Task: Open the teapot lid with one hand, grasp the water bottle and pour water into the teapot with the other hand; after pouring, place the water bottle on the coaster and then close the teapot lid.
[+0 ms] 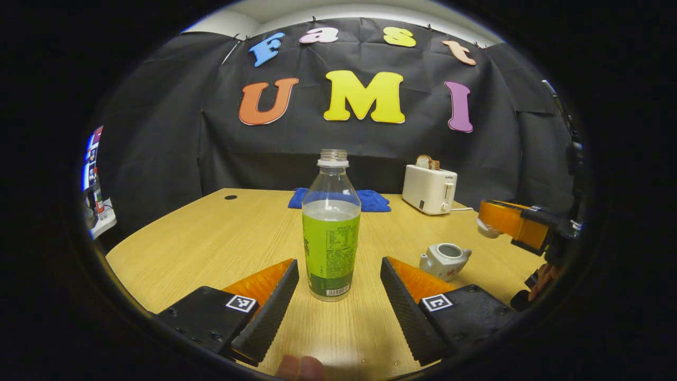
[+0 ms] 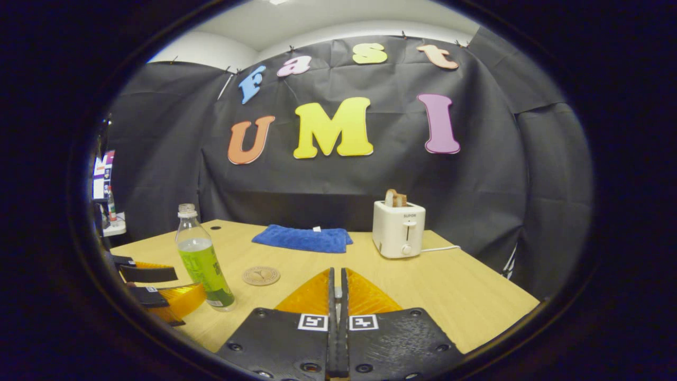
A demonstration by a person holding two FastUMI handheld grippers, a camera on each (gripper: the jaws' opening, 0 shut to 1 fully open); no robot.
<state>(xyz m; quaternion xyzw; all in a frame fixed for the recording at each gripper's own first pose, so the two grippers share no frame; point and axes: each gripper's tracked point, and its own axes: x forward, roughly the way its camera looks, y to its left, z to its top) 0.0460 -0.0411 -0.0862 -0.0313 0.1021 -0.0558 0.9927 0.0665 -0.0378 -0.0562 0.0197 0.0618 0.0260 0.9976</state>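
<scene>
An uncapped water bottle [image 1: 331,233] with a green label stands upright on the wooden table [image 1: 211,238]. My left gripper [image 1: 338,264] is open, one finger on each side of the bottle's lower half, with gaps on both sides. The white teapot [image 1: 444,259] sits to the right with its mouth uncovered. Above it, the right gripper [image 1: 489,225] holds the small white lid [image 1: 484,228]. In the right gripper view, my right gripper [image 2: 337,271] is shut with its fingers almost together. The bottle [image 2: 203,259] and the round coaster [image 2: 261,275] lie ahead to the left.
A folded blue cloth [image 2: 302,238] lies at the back of the table. A white toaster [image 2: 398,228] with bread in it stands at the back right, its cord trailing right. The table's edges run close at the left and right.
</scene>
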